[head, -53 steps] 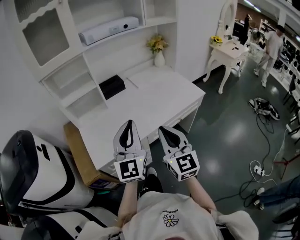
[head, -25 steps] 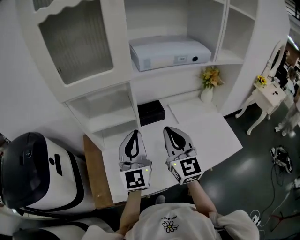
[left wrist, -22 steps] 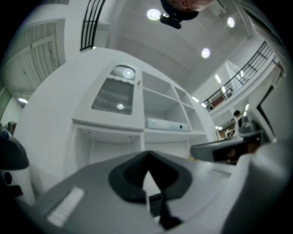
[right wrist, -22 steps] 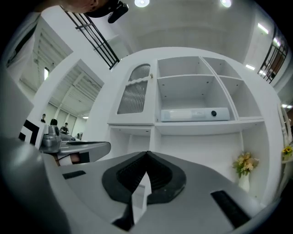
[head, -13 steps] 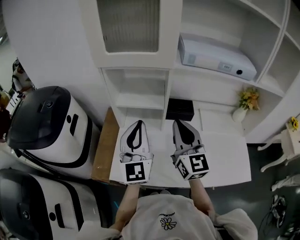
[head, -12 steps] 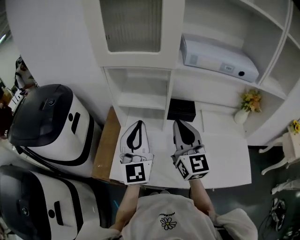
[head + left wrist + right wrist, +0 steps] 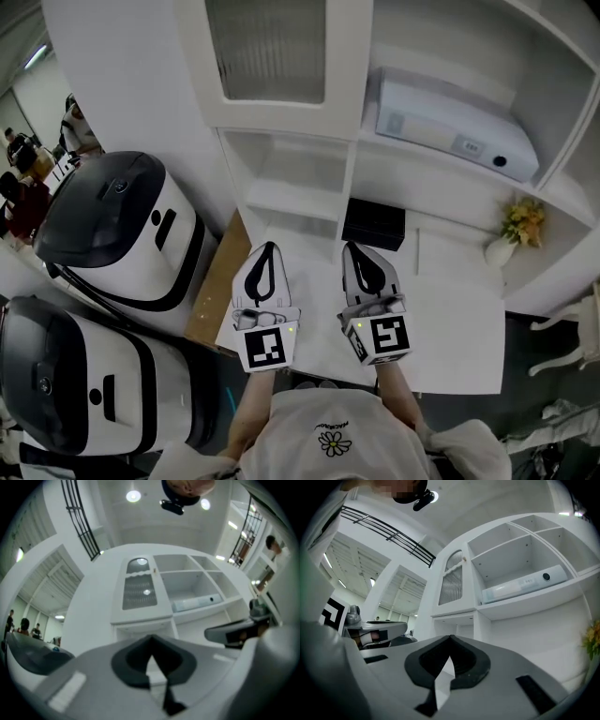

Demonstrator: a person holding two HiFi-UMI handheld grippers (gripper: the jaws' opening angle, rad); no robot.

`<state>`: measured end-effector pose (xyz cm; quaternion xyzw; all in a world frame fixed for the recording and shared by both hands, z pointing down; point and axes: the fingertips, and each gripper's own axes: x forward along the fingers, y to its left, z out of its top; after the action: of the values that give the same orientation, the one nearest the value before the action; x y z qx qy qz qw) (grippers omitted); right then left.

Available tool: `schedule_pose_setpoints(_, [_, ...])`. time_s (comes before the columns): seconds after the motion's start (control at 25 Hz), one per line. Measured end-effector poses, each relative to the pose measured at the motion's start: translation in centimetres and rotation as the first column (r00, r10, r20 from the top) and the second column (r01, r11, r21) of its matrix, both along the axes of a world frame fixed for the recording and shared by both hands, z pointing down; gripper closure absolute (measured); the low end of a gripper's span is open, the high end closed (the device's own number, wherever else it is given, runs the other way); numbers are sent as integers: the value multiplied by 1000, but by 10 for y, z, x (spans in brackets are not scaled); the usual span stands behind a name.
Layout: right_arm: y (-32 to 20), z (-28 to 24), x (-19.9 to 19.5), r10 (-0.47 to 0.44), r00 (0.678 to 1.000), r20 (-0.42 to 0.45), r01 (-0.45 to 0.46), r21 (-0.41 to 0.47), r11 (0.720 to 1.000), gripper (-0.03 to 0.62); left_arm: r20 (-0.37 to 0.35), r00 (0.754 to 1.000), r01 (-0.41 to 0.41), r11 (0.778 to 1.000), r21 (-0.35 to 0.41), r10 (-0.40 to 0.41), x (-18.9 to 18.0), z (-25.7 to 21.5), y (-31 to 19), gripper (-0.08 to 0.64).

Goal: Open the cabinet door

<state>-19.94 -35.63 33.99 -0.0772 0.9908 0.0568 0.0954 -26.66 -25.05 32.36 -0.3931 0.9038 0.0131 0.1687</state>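
At the far left stand two bulky white-and-black machines (image 7: 112,234), and a brown board (image 7: 214,291) leans against the side of the white desk (image 7: 450,319). The left gripper (image 7: 266,255) hovers over the desk's near edge, jaws pressed together with nothing between them. Above and beyond it, in the upper left bay of the shelf unit, is the cabinet door (image 7: 267,47), a ribbed-glass panel in a white frame, closed and well apart from both grippers. The right gripper (image 7: 362,258) hangs just beside the left one, jaws likewise together and empty. Further right sit a black box (image 7: 373,223), a white device (image 7: 455,122) on its shelf and a flower vase (image 7: 511,234). This looks like the approach step: no contact yet. Next, one gripper probably has to rise to the door's edge, part its jaws, and catch the handle, which is too small to place here.
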Motion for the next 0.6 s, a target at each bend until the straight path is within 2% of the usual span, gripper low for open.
schedule_pose_setpoints(0.44, [-12, 5, -3, -8, 1000, -2, 8, -14, 1000, 592, -3, 1000, 13, 1000, -17, -13, 0, 2, -7, 552])
schedule_pose_setpoints(0.6, [-14, -15, -7, -30, 998, 47, 32, -32, 999, 592, -2, 1000, 7, 1000, -16, -7, -5, -2, -5, 552])
